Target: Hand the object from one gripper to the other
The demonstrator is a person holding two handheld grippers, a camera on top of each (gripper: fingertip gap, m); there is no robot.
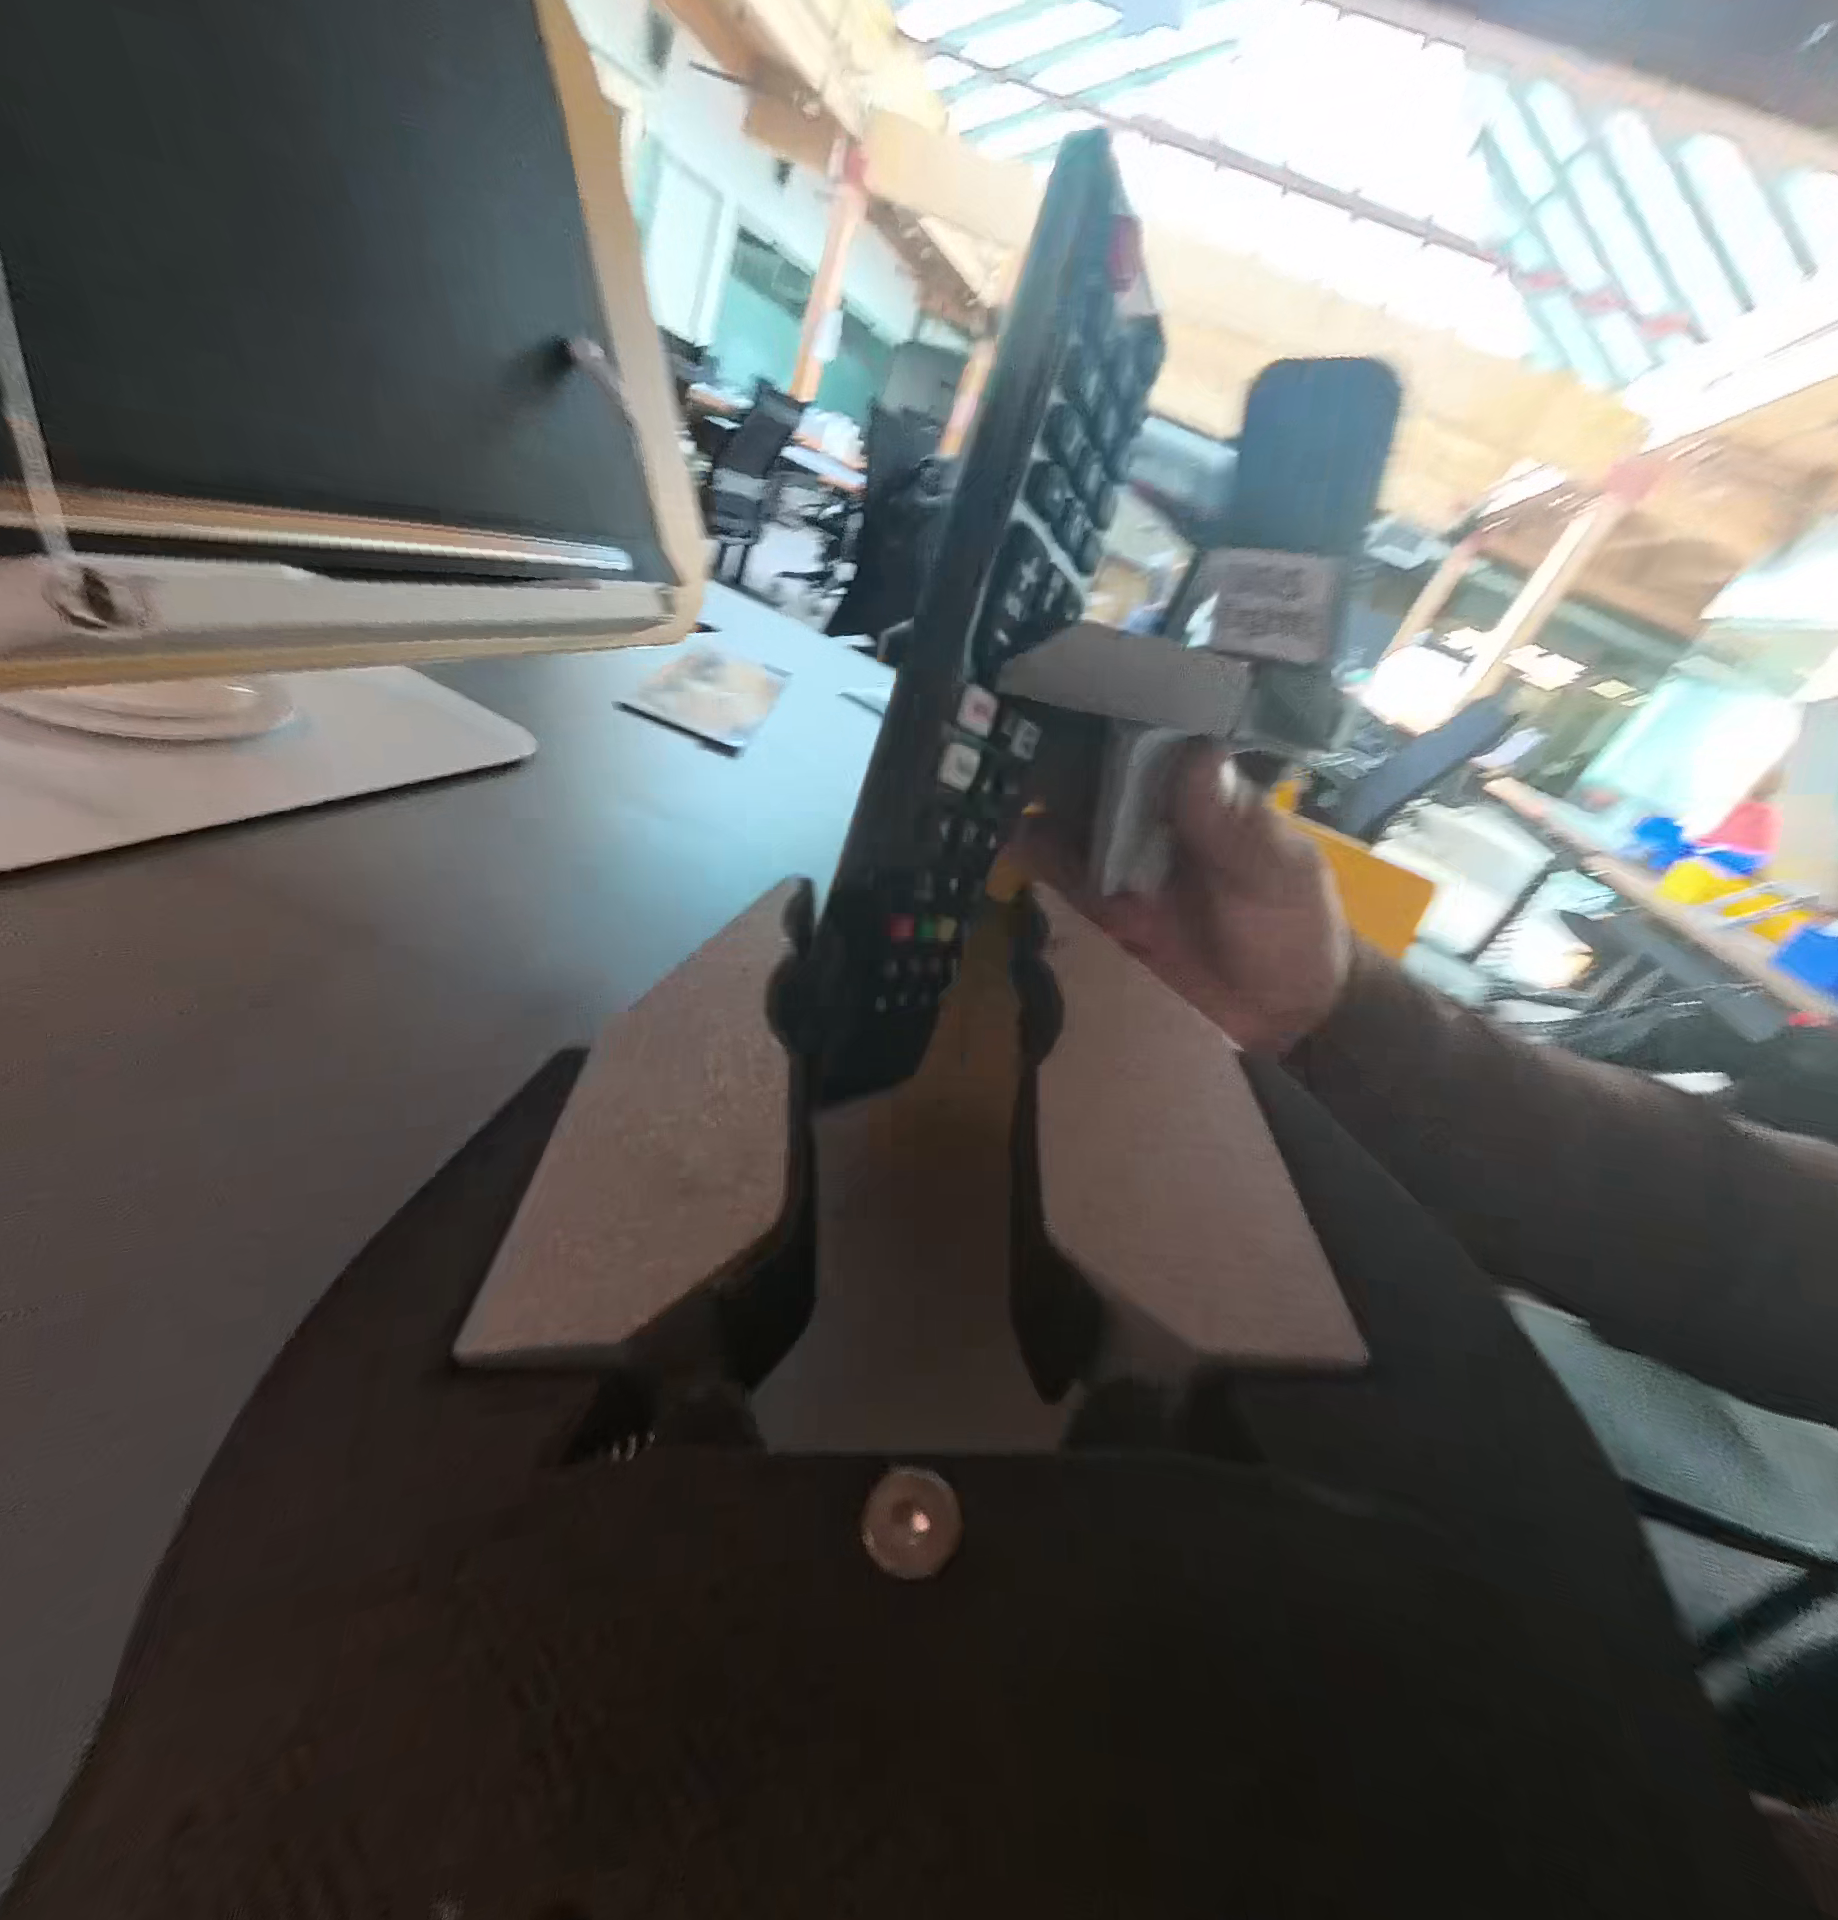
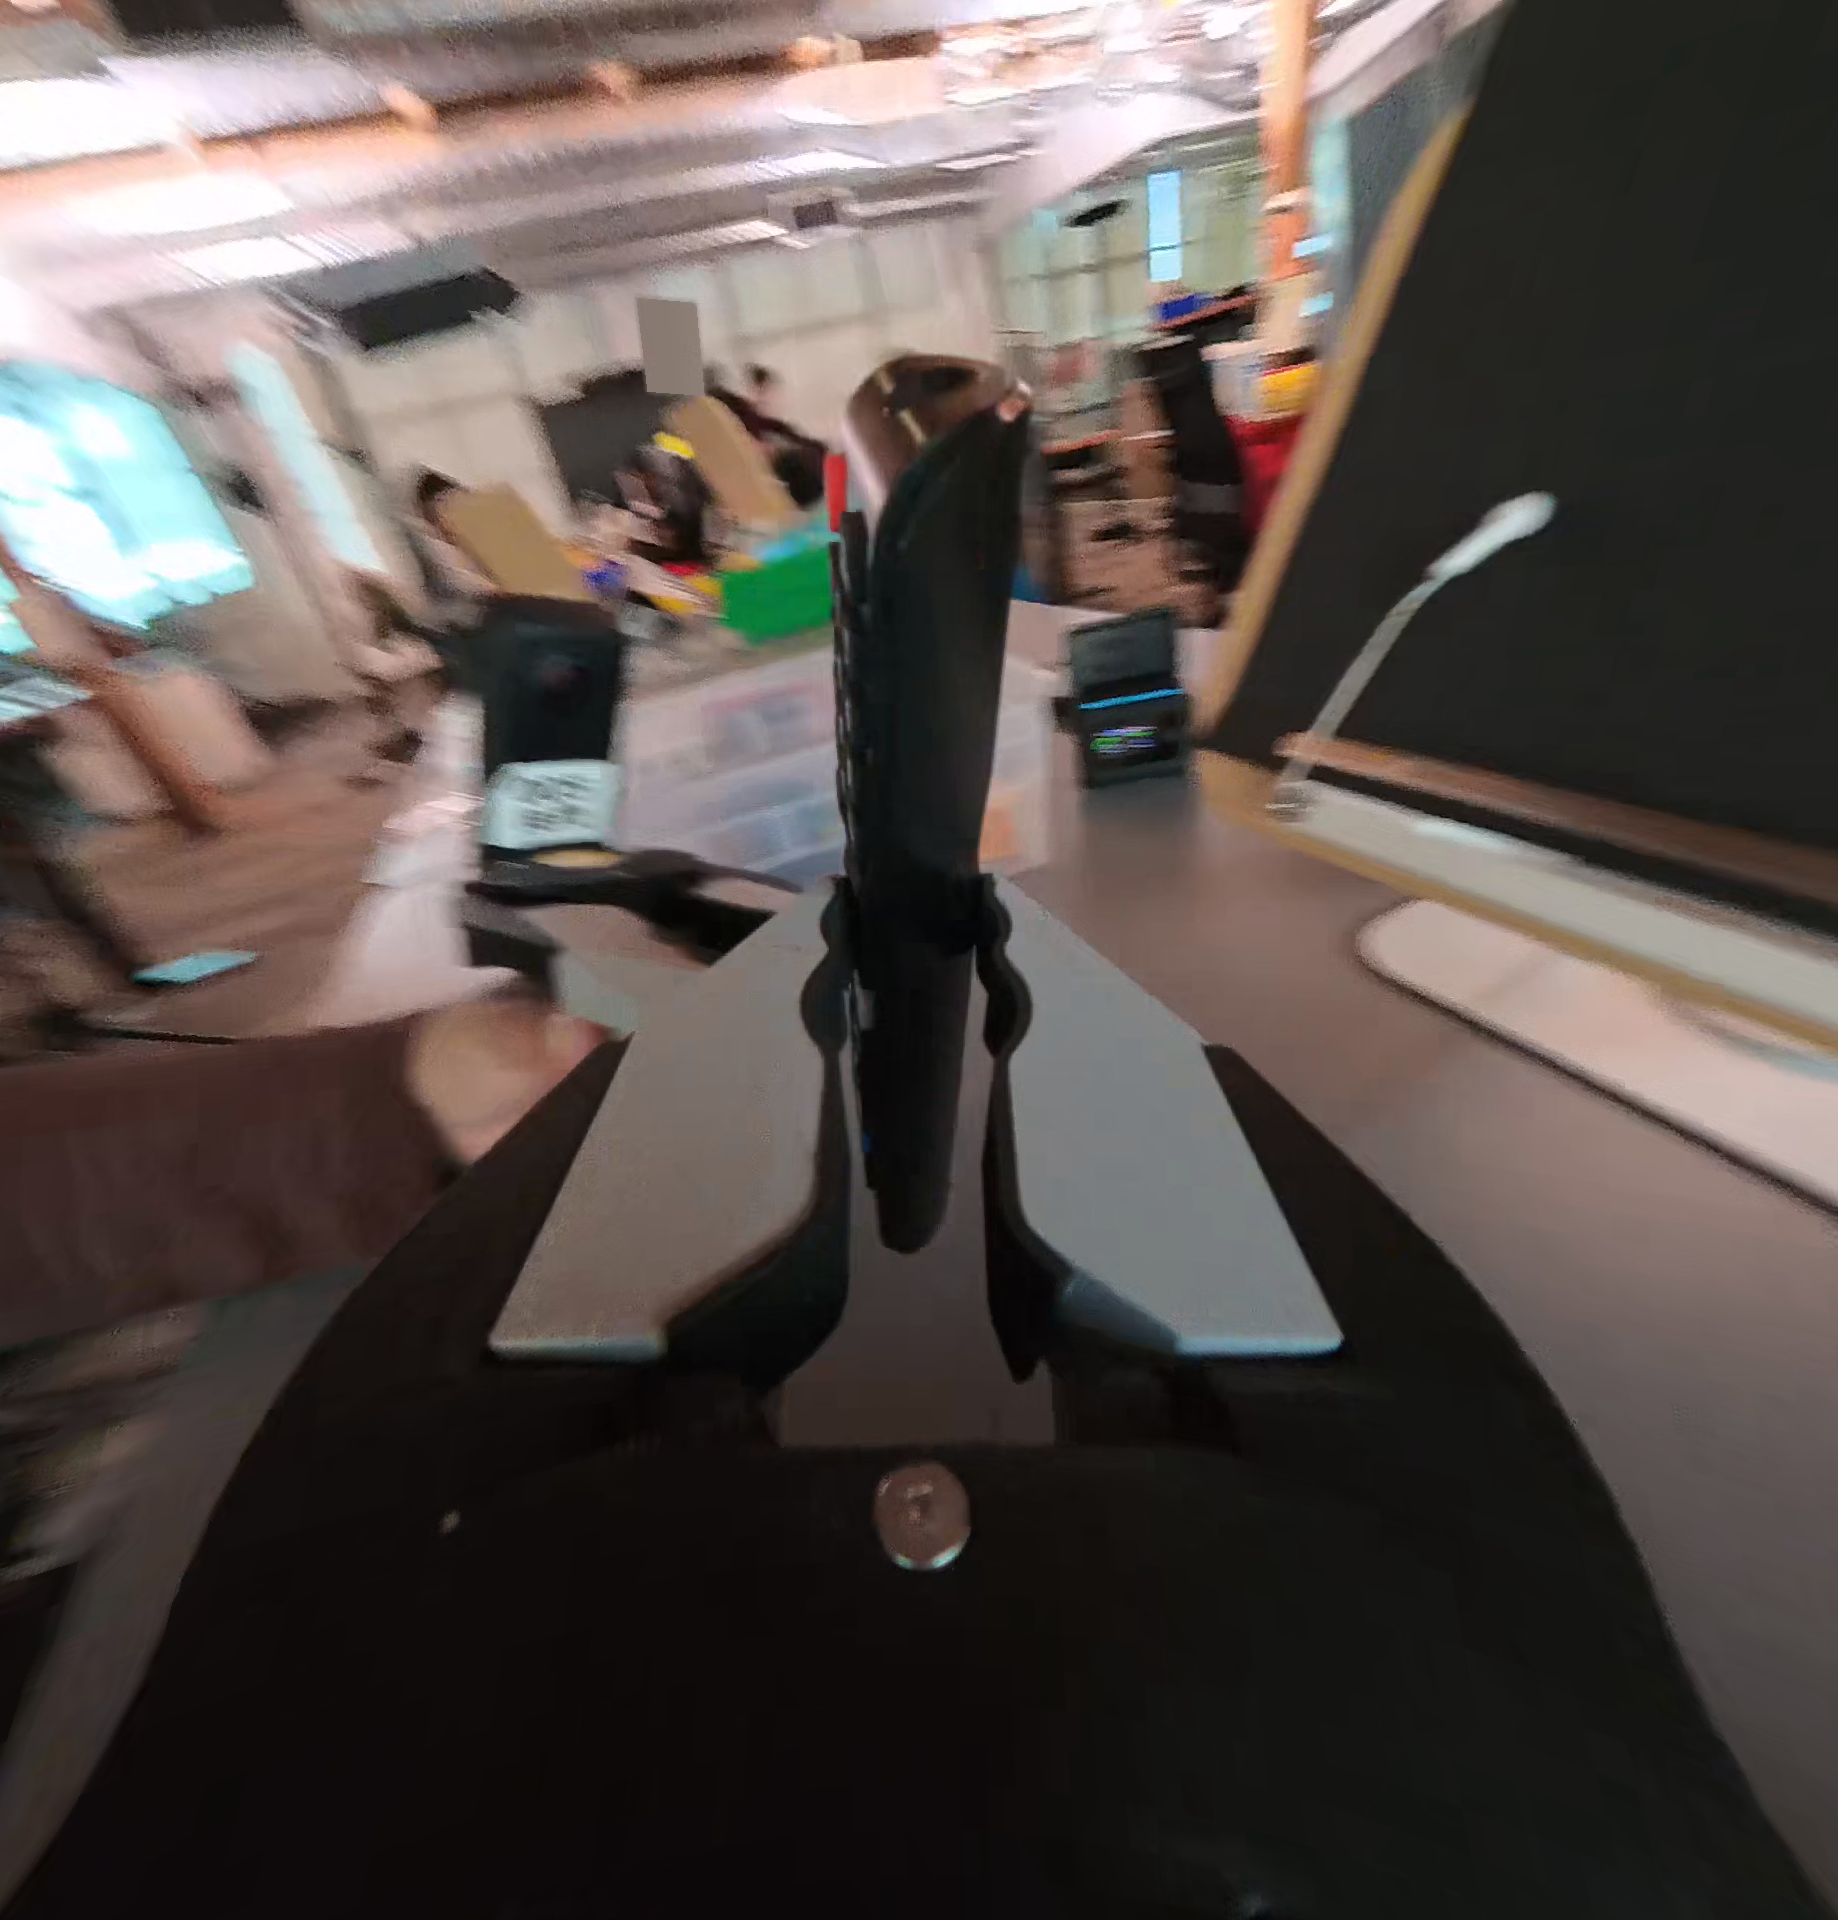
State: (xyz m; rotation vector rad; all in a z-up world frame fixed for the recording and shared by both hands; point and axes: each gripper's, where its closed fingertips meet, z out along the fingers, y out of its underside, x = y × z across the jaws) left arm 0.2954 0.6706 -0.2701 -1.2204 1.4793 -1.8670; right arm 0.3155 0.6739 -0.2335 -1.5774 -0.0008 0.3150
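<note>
A black remote control (image 1: pixel 1040 499) stands upright above the dark table, buttons facing right in the left wrist view. Its lower end sits between the fingers of my left gripper (image 1: pixel 915 935). It leans on the left finger, and a gap shows on the right side, so the jaws stand open. My right gripper (image 1: pixel 998 675) comes in from the right and clamps the remote at mid-length. In the right wrist view my right gripper (image 2: pixel 915 925) is shut on the remote (image 2: pixel 936 665), seen from its back edge. The left gripper's body (image 2: pixel 551 717) shows blurred at the left.
A monitor (image 1: pixel 271 260) on a white stand base (image 1: pixel 219 769) stands at the left on the dark table (image 1: pixel 271 1039); it also shows in the right wrist view (image 2: pixel 1673 416). A hand and brown sleeve (image 1: pixel 1517 1174) hold the right gripper. A flat shiny card (image 1: pixel 707 691) lies on the table. About 4 cm separates my left fingertips from my right. From either gripper's tips it is about 20 cm to the monitor (image 1: pixel 271 260).
</note>
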